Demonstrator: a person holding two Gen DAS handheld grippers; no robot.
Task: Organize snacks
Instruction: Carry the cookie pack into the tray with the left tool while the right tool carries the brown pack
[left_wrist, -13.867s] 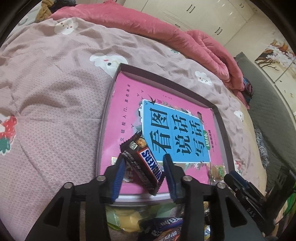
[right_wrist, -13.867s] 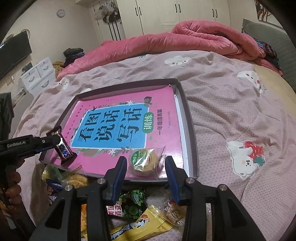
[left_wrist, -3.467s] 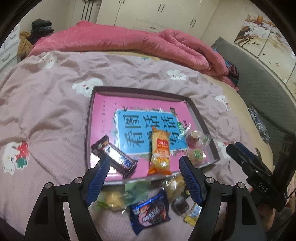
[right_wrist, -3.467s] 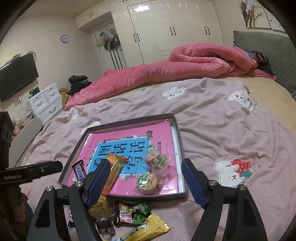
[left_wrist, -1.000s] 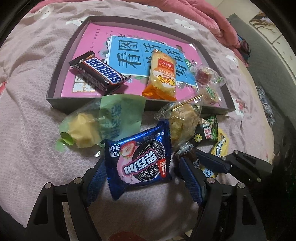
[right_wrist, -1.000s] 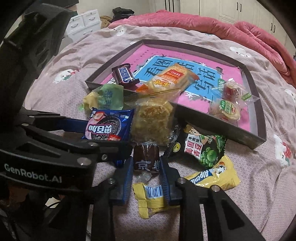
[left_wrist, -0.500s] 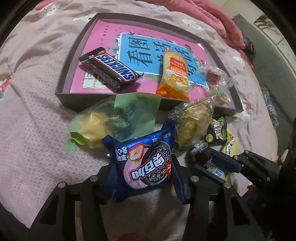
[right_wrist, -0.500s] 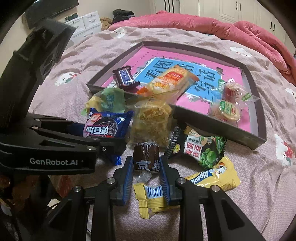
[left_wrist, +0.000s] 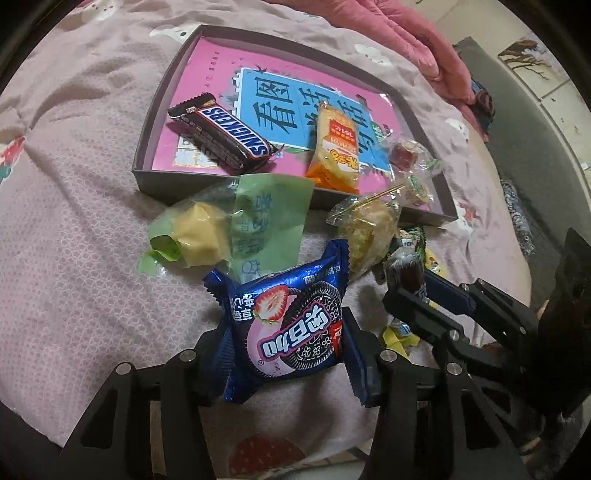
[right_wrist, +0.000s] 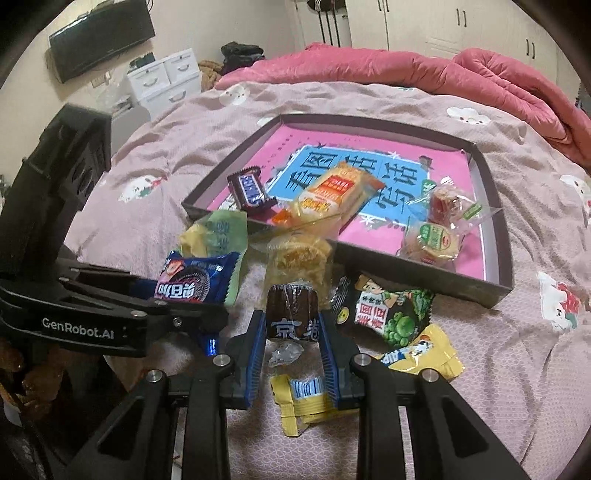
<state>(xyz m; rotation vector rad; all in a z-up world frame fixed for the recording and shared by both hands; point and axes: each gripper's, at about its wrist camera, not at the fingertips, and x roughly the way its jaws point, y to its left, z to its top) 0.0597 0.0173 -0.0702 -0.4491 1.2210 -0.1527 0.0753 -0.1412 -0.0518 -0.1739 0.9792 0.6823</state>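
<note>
A dark tray (left_wrist: 144, 155) lined with a pink and blue book lies on the bed. It holds a Snickers bar (left_wrist: 221, 136), an orange-yellow packet (left_wrist: 336, 147) and two small round sweets (left_wrist: 406, 153). In front of the tray, my left gripper (left_wrist: 286, 347) is shut on a blue cookie packet (left_wrist: 291, 314), its pads pressing both side edges. This packet (right_wrist: 195, 280) also shows at the left of the right wrist view. My right gripper (right_wrist: 291, 325) is shut on a brown wrapped sweet (right_wrist: 291, 306), which stands upright between the pads. The left wrist view shows the brown sweet (left_wrist: 404, 267) at the right.
Loose on the pink bedspread before the tray lie a green-wrapped yellow pastry (left_wrist: 195, 232), a clear-wrapped crumbly cake (left_wrist: 369, 229), a green pea packet (right_wrist: 384, 310), a yellow packet (right_wrist: 421, 350) and a small yellow wrapper (right_wrist: 303, 398). A red duvet (right_wrist: 406, 74) is heaped behind.
The left jaws have closed from wide apart onto the blue cookie packet and raised its front edge. The right gripper keeps its grip on the brown sweet and has tilted up slightly.
</note>
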